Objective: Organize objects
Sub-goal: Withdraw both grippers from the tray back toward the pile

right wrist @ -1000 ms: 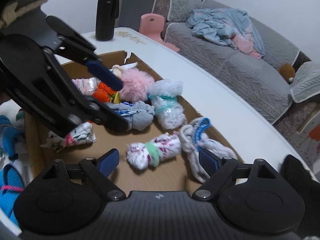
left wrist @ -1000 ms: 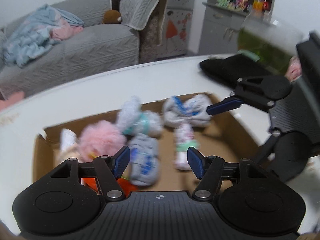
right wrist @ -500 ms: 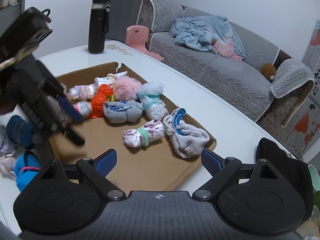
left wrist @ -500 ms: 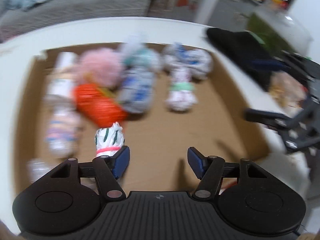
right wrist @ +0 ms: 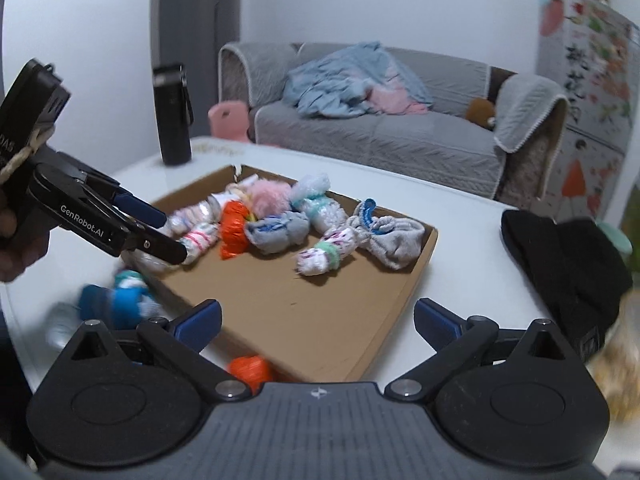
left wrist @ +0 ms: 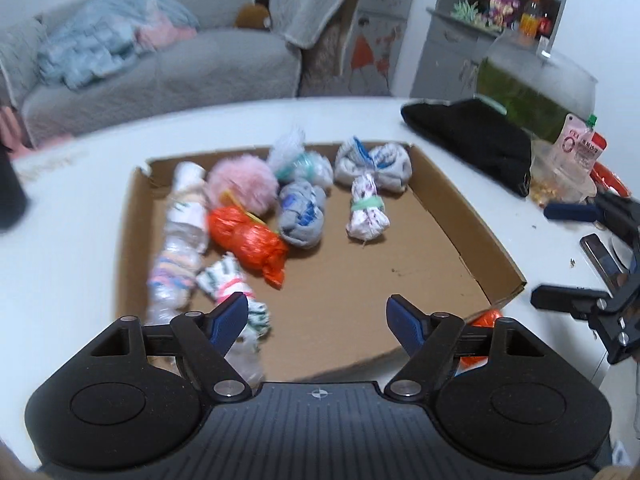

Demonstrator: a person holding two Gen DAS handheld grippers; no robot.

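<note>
A shallow cardboard tray (left wrist: 460, 220) (right wrist: 404, 292) lies on the white table and holds several rolled sock bundles: an orange one (left wrist: 244, 236) (right wrist: 232, 228), a pink fluffy one (left wrist: 242, 182), a grey-blue one (left wrist: 302, 212) and a white one with a green band (left wrist: 368, 208) (right wrist: 324, 254). My left gripper (left wrist: 316, 316) (right wrist: 160, 232) is open and empty above the tray's near edge. My right gripper (right wrist: 316, 318) (left wrist: 560, 256) is open and empty over the tray's corner. An orange bundle (right wrist: 252, 368) and a blue bundle (right wrist: 116, 300) lie on the table outside the tray.
A black cloth (left wrist: 472, 136) (right wrist: 560, 264) lies right of the tray. A black bottle (right wrist: 173, 114) stands at the table's far left. A snack bag (left wrist: 568, 168) and a clear container (left wrist: 532, 92) sit at the right. A grey sofa (right wrist: 380, 132) stands behind.
Both grippers have pulled back from the tray and apart from each other. The left gripper's view has risen from looking down into the tray. The right gripper has swung right.
</note>
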